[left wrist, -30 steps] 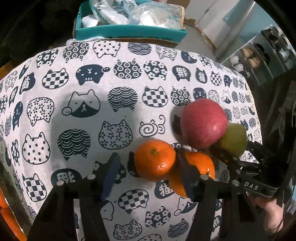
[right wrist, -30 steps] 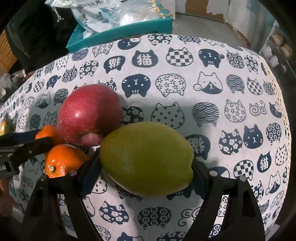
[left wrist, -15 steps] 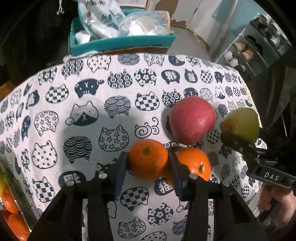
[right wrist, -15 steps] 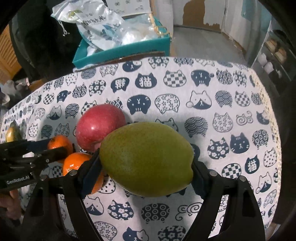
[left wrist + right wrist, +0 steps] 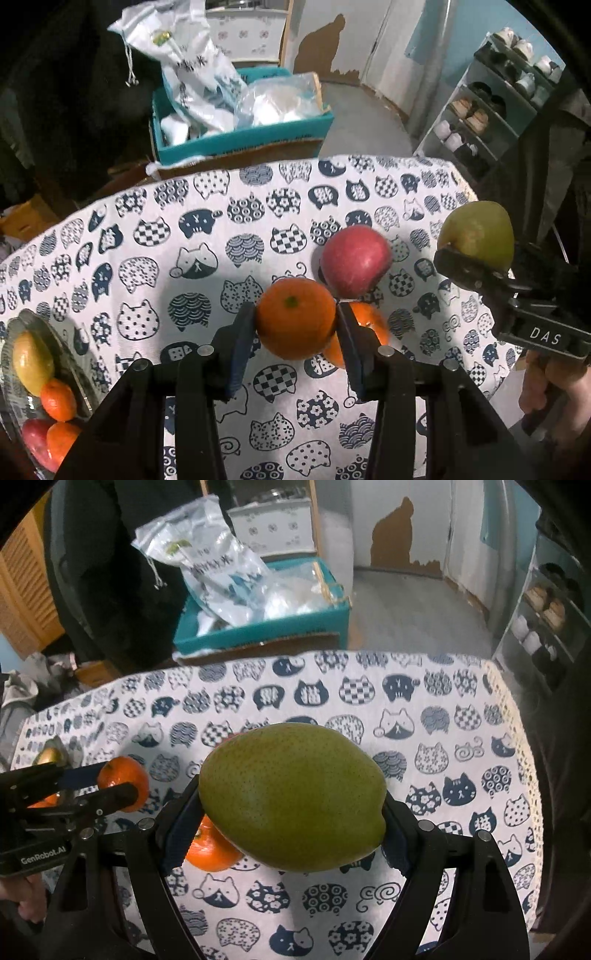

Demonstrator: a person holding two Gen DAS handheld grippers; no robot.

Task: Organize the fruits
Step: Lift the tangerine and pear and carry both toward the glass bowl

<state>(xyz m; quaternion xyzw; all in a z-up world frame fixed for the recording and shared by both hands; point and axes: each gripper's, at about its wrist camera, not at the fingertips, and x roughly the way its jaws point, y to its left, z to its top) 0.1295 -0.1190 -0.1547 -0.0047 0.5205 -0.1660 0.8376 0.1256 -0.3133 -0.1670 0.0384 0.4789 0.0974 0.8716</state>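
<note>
While the left gripper pinches a round orange mandarin between its two dark padded fingers, closed snugly on either side of the fruit, it holds that mandarin clear above the white cloth printed with navy cat faces. Over on the other side, the right gripper is spread wide around a large green speckled mango — fingers pressed against both ends, a full grip, the fruit lifted off the table. Just beyond the held mandarin sits a smooth red apple on the cloth, and a second orange mandarin peeks out right behind the left gripper's right finger, partly hidden. At the lower left edge of the left wrist view — a clear glass bowl with a yellow-green fruit, orange mandarins and something red already inside. Past the table's far edge, a teal cardboard box stuffed with crinkled white plastic bags. A grey shoe rack stands off to the right.
</note>
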